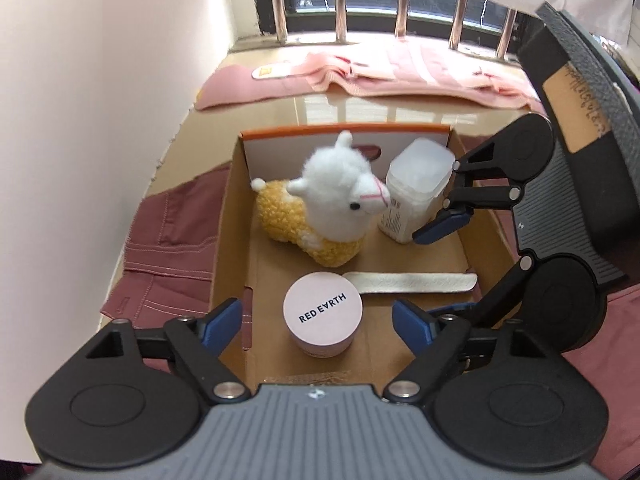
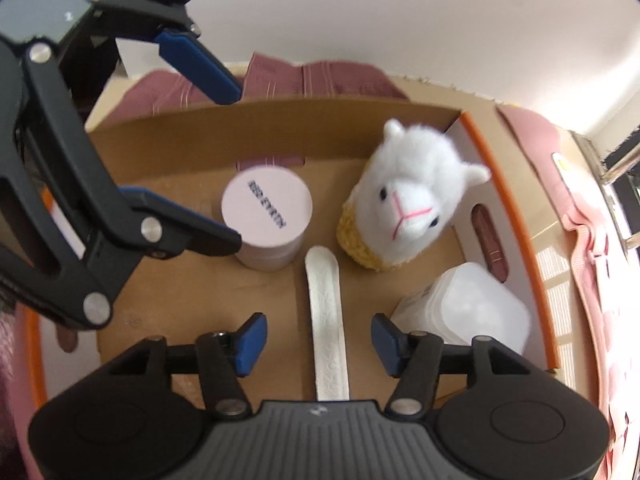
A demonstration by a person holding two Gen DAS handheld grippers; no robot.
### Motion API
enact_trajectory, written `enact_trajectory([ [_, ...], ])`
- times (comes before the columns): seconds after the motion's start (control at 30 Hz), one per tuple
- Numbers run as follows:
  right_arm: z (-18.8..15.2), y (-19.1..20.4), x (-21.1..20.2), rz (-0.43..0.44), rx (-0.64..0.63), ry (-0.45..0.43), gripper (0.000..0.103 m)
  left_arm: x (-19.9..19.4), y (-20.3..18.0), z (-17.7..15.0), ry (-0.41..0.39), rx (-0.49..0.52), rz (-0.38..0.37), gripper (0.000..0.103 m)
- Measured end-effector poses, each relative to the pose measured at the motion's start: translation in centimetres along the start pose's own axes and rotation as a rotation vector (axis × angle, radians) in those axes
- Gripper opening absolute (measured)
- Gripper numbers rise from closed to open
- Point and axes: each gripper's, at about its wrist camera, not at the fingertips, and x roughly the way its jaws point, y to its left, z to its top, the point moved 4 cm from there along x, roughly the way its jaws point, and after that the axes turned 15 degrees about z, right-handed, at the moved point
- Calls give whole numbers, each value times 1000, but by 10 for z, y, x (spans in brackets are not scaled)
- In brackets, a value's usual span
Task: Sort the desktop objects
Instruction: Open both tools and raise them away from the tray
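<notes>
Only the left wrist view took in the barred window (image 1: 400, 4), the pale pink cloth (image 1: 360, 76) spread before it, and the glossy worktop (image 1: 360, 110) between that cloth and the cardboard box (image 1: 234, 216); the right wrist view looked down into the box and showed the alpaca's face head-on. The left claw (image 1: 318, 318) was spread wide, holding nothing, with the round pink jar (image 1: 323, 312) between its blue pads (image 1: 414, 322) but apart from both. The right claw (image 2: 318, 340) was also spread and empty, straddling the near end of the white embossed strip (image 2: 326, 320), not touching it. All four items sat inside the box: the jar, its flat lid printed RED EARTH, stood upright near the strip, which lay flat on the box floor; the plush alpaca (image 1: 328, 200), white-headed with a yellow woolly body and a pink stitched muzzle, stood beyond them; the clear lidded container (image 1: 416, 188), filled with something white, stood upright beside the alpaca. A maroon garment (image 1: 168, 248) lay outside the box.
</notes>
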Motion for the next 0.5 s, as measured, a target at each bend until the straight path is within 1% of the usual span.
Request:
enact_trajectory([
  [0.03, 0, 3, -6, 0, 8, -10, 62, -5, 2, 1, -9, -9, 1, 90],
  [0.07, -1, 6, -13, -6, 15, -23, 69, -10, 4, 1, -18, -18, 1, 90],
  [0.17, -5, 18, -34, -27, 32, -59, 70, -26, 9, 0, -37, -47, -2, 93],
  [0.23, -8, 27, -49, -38, 49, -89, 74, -37, 12, -1, -50, -67, -4, 99],
  [0.27, -11, 32, -57, -37, 56, -107, 83, -42, 14, -1, -57, -76, -5, 100],
  [0.3, -14, 37, -66, -38, 61, -122, 88, -48, 15, -2, -63, -86, -6, 102],
  [0.33, -19, 41, -80, -44, 66, -136, 89, -53, 17, -2, -69, -96, -7, 103],
  [0.37, -15, 54, -84, -51, 68, -148, 89, -58, 19, -2, -76, -106, -9, 103],
  [0.43, -10, 78, -97, -60, 70, -175, 93, -68, 21, -5, -82, -123, -11, 103],
  [0.47, -12, 86, -110, -64, 75, -186, 98, -73, 22, -7, -83, -130, -13, 103],
  [0.5, -14, 95, -124, -68, 79, -198, 101, -77, 22, -9, -83, -137, -16, 103],
])
